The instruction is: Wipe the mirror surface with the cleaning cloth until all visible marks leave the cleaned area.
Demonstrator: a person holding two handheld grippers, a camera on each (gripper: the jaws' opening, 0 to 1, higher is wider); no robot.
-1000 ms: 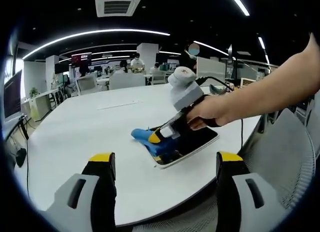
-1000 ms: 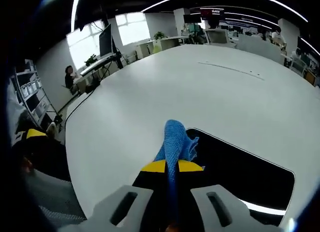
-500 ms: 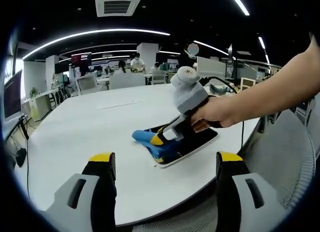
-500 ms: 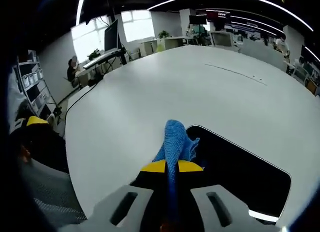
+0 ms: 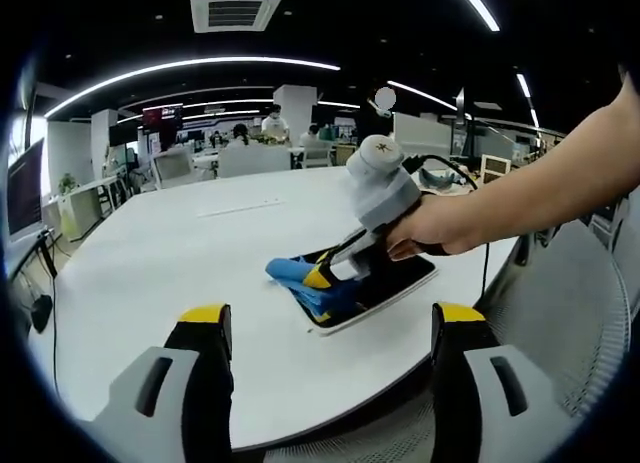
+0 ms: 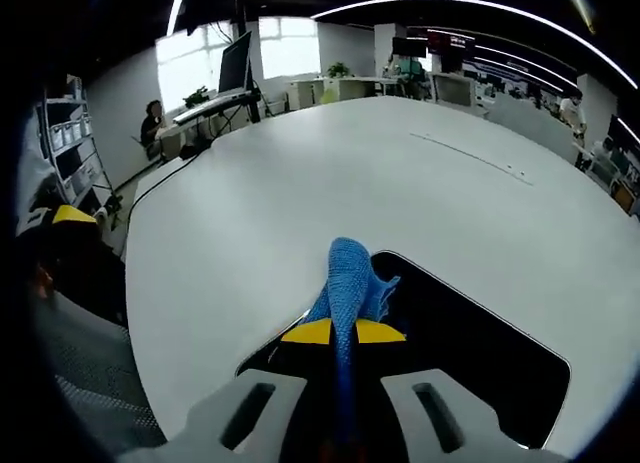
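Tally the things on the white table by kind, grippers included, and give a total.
Mirror: 1
Blue cloth: 1
Grippers: 2, the left gripper open and the right gripper shut on the cloth
Total: 4

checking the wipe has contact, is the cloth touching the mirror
Touching. In the left gripper view the cloth, clamped in the right hand-held gripper, lies on the mirror at its near corner.

right gripper (image 5: pixel 322 276) pinching cloth (image 5: pixel 300 281) on mirror (image 5: pixel 385 284); left gripper (image 5: pixel 330 333) agape
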